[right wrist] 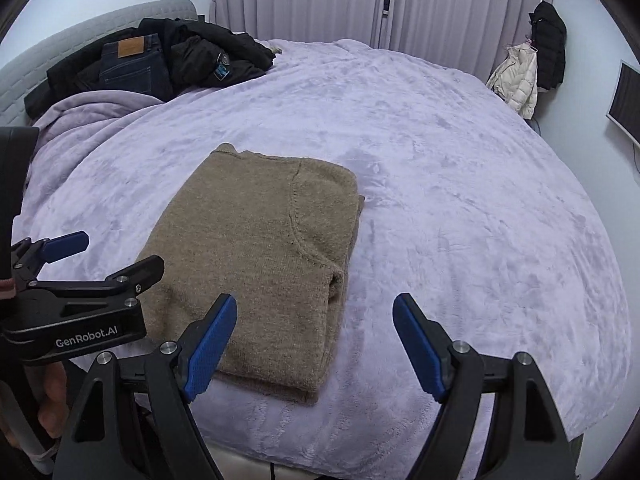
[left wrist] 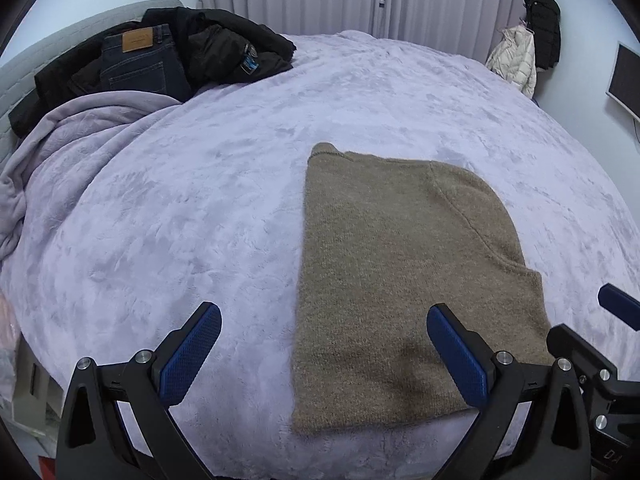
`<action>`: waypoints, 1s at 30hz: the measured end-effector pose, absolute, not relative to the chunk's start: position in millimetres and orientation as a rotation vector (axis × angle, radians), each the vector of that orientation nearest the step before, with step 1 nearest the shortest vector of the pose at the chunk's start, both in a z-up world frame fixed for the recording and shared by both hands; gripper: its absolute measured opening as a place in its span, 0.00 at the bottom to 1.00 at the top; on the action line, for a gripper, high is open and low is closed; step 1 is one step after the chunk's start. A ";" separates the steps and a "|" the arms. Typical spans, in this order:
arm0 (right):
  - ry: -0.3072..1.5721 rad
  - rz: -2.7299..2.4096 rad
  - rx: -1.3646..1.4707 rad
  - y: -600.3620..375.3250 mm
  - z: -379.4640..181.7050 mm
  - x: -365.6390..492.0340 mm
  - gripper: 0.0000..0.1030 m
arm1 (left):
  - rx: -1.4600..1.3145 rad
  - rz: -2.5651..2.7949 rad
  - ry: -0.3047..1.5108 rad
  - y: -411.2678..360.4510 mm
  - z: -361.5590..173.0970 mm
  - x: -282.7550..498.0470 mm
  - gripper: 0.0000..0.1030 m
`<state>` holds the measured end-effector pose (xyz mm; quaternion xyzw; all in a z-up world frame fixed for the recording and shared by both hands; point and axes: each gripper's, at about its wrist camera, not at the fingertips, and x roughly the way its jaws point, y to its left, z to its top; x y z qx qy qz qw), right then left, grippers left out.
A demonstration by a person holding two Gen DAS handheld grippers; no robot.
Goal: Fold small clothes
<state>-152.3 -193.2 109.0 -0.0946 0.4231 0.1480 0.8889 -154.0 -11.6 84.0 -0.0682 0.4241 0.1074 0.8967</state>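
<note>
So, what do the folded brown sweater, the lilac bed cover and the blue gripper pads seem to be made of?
Folded brown sweater: probably knitted wool or a wool blend, matte and fuzzy, with a visible stitched seam.
Lilac bed cover: likely plush fleece or velvet; the soft nap shows brushed light and dark patches.
Blue gripper pads: apparently rubber or plastic, with a fine dotted grip texture.

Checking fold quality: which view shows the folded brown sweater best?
The right wrist view: the brown sweater lies whole on the bed cover, its stacked right edge visible, one finger overlapping a near corner. The left wrist view shows it flatter, a finger covering part of its near edge.
</note>
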 end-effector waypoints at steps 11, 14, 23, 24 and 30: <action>0.879 0.294 -0.238 -190.1 102.6 -151.2 0.80 | -0.100 0.280 0.908 -8.5 80.6 -153.9 1.00; 0.883 0.299 -0.244 -189.5 102.9 -151.4 0.80 | -0.078 0.284 0.902 -11.6 84.0 -155.8 1.00; 0.875 0.309 -0.235 -187.9 111.3 -154.9 0.80 | -0.066 0.275 0.868 -18.2 96.2 -161.7 1.00; 0.872 0.308 -0.231 -188.7 112.8 -155.0 0.80 | -0.064 0.274 0.864 -18.5 96.9 -162.1 1.00; 0.875 0.301 -0.220 -191.9 112.6 -152.8 0.80 | -0.068 0.269 0.859 -18.5 97.9 -163.2 1.00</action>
